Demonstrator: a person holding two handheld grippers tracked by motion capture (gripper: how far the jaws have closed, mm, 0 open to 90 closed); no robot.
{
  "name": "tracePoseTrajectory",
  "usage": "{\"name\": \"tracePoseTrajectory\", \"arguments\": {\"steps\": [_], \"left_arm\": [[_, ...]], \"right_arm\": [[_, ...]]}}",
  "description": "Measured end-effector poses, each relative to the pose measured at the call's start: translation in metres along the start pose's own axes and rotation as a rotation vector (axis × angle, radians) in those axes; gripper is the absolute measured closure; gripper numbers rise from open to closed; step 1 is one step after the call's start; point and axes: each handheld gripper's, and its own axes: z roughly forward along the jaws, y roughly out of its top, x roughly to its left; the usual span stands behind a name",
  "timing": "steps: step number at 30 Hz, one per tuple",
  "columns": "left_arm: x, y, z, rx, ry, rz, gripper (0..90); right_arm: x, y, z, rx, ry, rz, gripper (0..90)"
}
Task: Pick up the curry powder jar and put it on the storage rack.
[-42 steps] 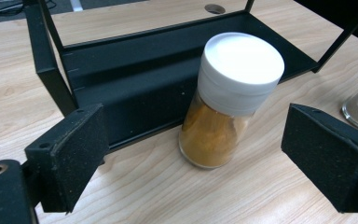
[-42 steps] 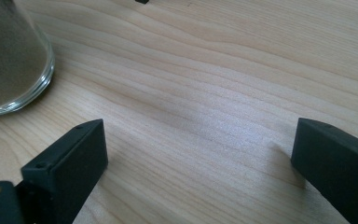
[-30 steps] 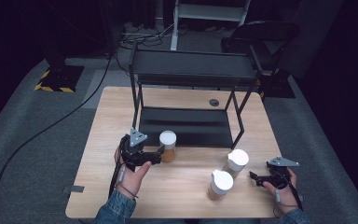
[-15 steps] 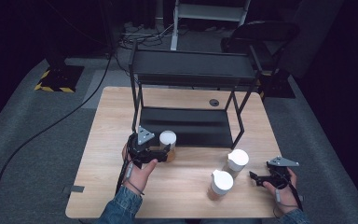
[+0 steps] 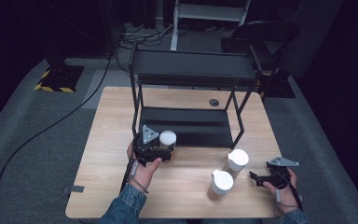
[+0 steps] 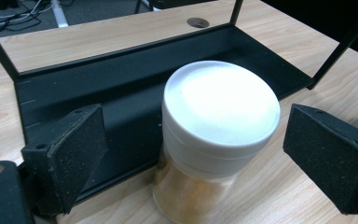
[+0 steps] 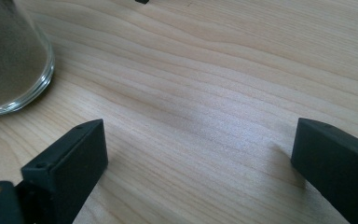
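A glass jar (image 5: 168, 140) with a white lid and brownish contents stands on the table just in front of the black rack's lower shelf (image 5: 191, 127). My left gripper (image 5: 162, 151) is open, one jaw on each side of this jar. In the left gripper view the jar (image 6: 221, 102) sits between the black pads (image 6: 70, 154) with a gap on both sides. My right gripper (image 5: 254, 176) rests open near the table's front right. In the right gripper view its jaws (image 7: 198, 140) frame bare wood, with a glass jar base (image 7: 9, 60) at the upper left.
Two more white-lidded jars (image 5: 237, 161) (image 5: 221, 183) stand at the front right, between the two hands. The black two-tier rack (image 5: 193, 70) takes up the table's far half. A cable hole (image 5: 213, 102) lies behind the rack. Bare wood lies along the left side.
My left gripper has slid right, up to the jar, so its jaws now flank it. The jar has barely shifted. The right hand has stayed still.
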Motion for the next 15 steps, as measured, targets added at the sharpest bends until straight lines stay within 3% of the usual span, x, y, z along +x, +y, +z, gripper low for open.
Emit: {"name": "tracePoseTrajectory", "arguments": {"steps": [15], "left_arm": [[-0.002, 0.0, 0.019, 0.02, -0.011, -0.003, 9.5]], "right_arm": [[0.0, 0.0, 0.0, 0.0, 0.0, 0.0, 3.5]]}}
